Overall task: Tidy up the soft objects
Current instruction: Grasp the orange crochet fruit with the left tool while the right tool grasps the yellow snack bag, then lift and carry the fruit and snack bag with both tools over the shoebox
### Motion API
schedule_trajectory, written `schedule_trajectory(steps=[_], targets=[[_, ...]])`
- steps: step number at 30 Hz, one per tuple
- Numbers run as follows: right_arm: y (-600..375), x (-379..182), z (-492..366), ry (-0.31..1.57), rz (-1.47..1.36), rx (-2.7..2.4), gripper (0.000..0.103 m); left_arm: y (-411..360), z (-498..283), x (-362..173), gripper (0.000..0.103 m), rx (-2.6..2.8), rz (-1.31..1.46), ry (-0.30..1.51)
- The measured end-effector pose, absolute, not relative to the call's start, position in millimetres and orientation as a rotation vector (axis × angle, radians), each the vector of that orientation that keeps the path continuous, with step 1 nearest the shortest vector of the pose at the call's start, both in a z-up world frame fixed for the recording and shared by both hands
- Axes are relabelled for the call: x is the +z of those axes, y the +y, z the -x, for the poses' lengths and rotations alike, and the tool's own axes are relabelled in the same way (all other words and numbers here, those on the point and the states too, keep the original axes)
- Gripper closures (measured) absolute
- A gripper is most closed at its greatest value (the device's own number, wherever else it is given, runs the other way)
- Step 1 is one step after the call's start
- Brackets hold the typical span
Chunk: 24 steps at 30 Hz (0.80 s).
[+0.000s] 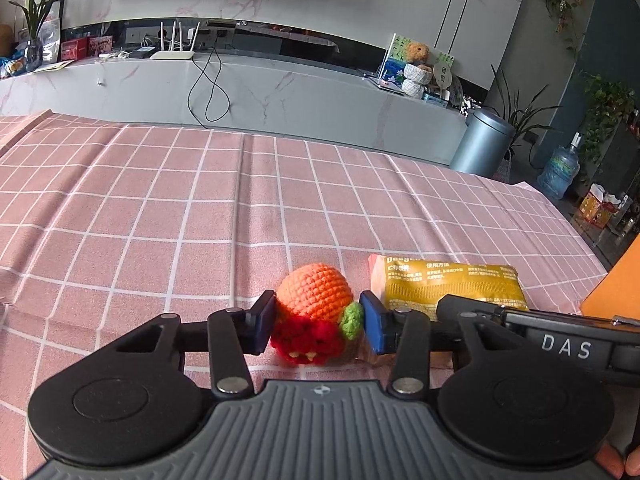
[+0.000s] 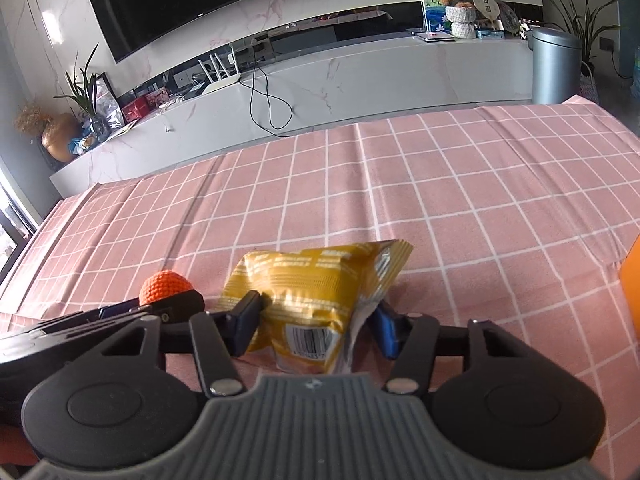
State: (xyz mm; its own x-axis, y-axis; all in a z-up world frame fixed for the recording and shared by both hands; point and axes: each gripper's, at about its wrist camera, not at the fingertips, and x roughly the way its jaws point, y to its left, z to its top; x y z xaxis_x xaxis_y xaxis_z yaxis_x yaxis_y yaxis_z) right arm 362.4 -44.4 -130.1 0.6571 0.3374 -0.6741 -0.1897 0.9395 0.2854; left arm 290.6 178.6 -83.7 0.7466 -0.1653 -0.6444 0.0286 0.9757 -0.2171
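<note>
Nearest the lens in both wrist views is the gripper's own ribbed grey body with its black linkage arms, pointing down toward a bench [image 1: 168, 216] covered in a pink cloth with a white grid.

The larger soft thing is a yellow foil packet [image 2: 308, 292], printed with white text and a barcode, lying on the cloth close to the right camera. It looks light, puffy and crinkly, and its film is likely slippery, so the fat middle is the safest place to take it; the flat sealed ends would probably slide or fold. The right gripper [image 2: 316, 328] stands about half apart and is clamped across that middle: the left pad visibly dents the film, while the right pad sits behind a loose flap, so its contact is partly hidden.

The smaller thing is a crocheted toy [image 1: 314, 312], with an orange dome, a red lower part and a small green knob, resting on the cloth just left of the packet. It looks light, squashy and grippy, unlikely to break, and any squeeze across its body should hold. The left gripper [image 1: 318, 324] is also about half apart and clamped on it, one blue pad against the red and orange side, the other pressing the green knob.

An orange object [image 1: 616, 292] shows at the right edge; what it is cannot be told.
</note>
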Motion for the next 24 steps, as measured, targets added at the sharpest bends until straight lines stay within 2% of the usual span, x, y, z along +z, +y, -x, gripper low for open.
schedule_trajectory(steps=[10, 24], targets=[[-59, -111, -346, 0.785, -0.221, 0.301, 0.072, 170, -274, -67, 0.052, -0.104, 0.183, 0.710], [-104, -61, -271, 0.684, -0.202, 0.341, 0.076, 132, -216, -32, 0.052, -0.059, 0.096, 0.728]])
